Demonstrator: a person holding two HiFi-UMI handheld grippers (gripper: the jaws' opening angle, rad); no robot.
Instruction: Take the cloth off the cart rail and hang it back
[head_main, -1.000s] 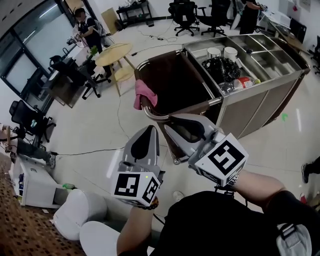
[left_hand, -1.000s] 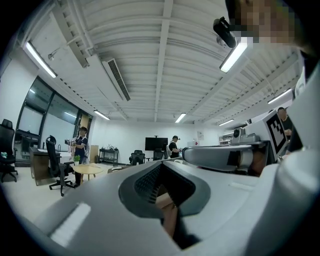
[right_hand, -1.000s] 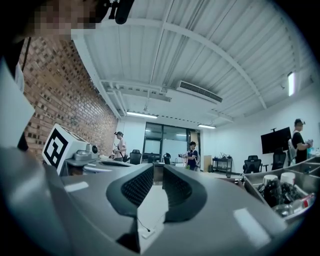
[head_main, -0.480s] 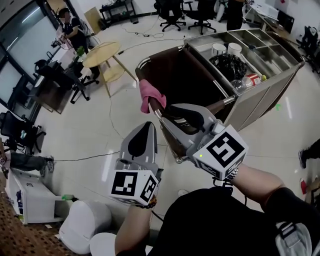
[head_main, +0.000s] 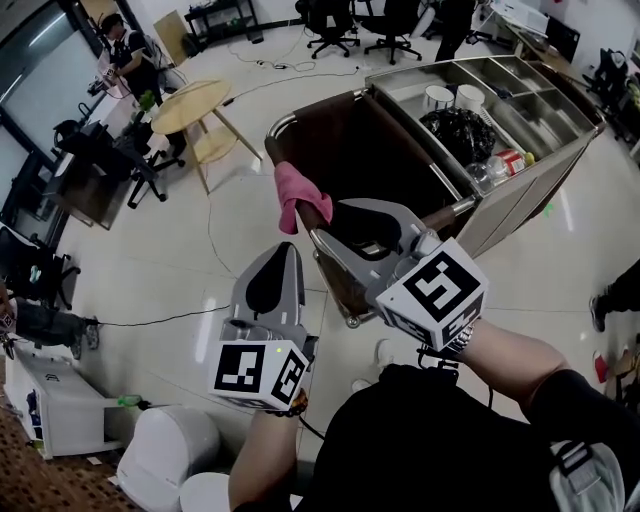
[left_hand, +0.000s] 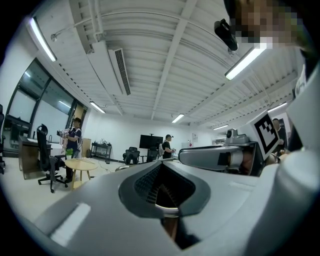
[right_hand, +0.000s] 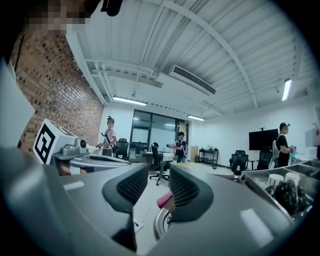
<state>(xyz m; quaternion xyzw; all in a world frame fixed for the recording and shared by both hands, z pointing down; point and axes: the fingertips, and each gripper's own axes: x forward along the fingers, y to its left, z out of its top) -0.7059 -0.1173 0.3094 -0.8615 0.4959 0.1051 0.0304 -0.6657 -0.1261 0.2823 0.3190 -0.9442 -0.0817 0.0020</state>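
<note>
A: Pink cloth (head_main: 292, 196) is draped over the cart (head_main: 520, 185) rail (head_main: 332, 262), just ahead of the right gripper (head_main: 335, 222) tips; looks apart from them, no contact.

B: Right jaws?

A: Partly apart, they've just been opening; nothing between the pads, and the cloth only shows through the gap beyond them. Left gripper (head_main: 283, 255) has its jaws together and empty; it sits beside the right one and further back from the cloth.

B: Risks?

A: The rail runs right under the right jaws, so I'd guess a pinch could take metal with the fabric; then the cloth won't lift. Or it grabs one loose fold, which slips and drops off the rail to the floor. The gap also looks modest for bunched fabric, so it may shove the cloth along the rail.

B: Left as backup?

A: Probably too far back to catch a drop.
</note>
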